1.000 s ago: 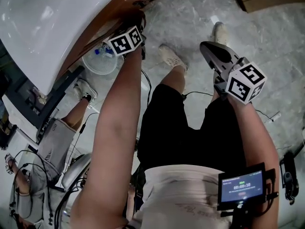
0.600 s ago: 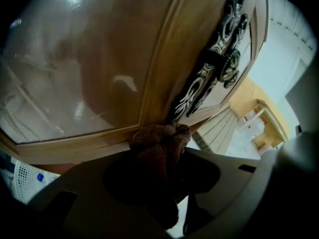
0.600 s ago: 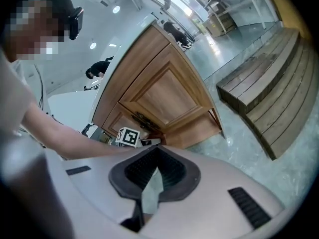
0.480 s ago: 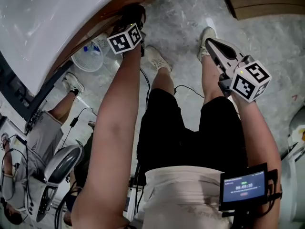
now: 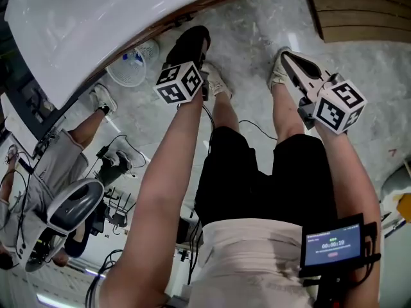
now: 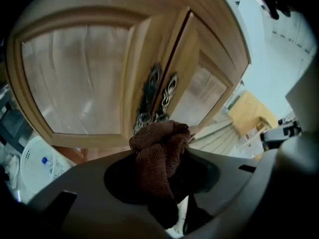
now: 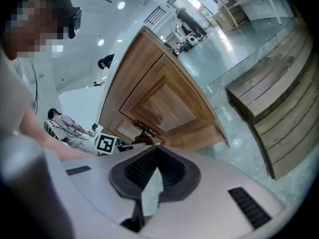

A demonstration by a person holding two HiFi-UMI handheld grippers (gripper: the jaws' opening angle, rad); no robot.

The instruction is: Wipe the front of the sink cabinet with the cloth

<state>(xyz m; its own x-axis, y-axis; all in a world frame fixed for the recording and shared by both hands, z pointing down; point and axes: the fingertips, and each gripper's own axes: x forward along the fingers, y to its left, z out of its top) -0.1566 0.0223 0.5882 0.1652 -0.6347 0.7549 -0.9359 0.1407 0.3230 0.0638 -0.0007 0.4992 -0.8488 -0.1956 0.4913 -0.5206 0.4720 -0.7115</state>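
Cloth [image 6: 155, 156], brown and bunched, sits clamped in the left tongs [image 6: 162, 133] near the cabinet [image 6: 79, 78] doors; the right tongs [image 7: 156, 149] are closed, empty.

We see grey marble floor [image 7: 239, 133] spreading beyond the right fingers [image 7: 172, 169], with wooden steps [image 7: 279, 93] off to their right and round ceiling lights [image 7: 120, 5] high above them. Left of the left fingers [image 6: 119, 180] stands a white perforated basket [image 6: 35, 158].

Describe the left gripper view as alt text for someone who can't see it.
The left gripper is shut on a bunched brown cloth, pointed at the wooden sink cabinet's two doors, where ornate metal handles meet. A white perforated basket sits lower left.
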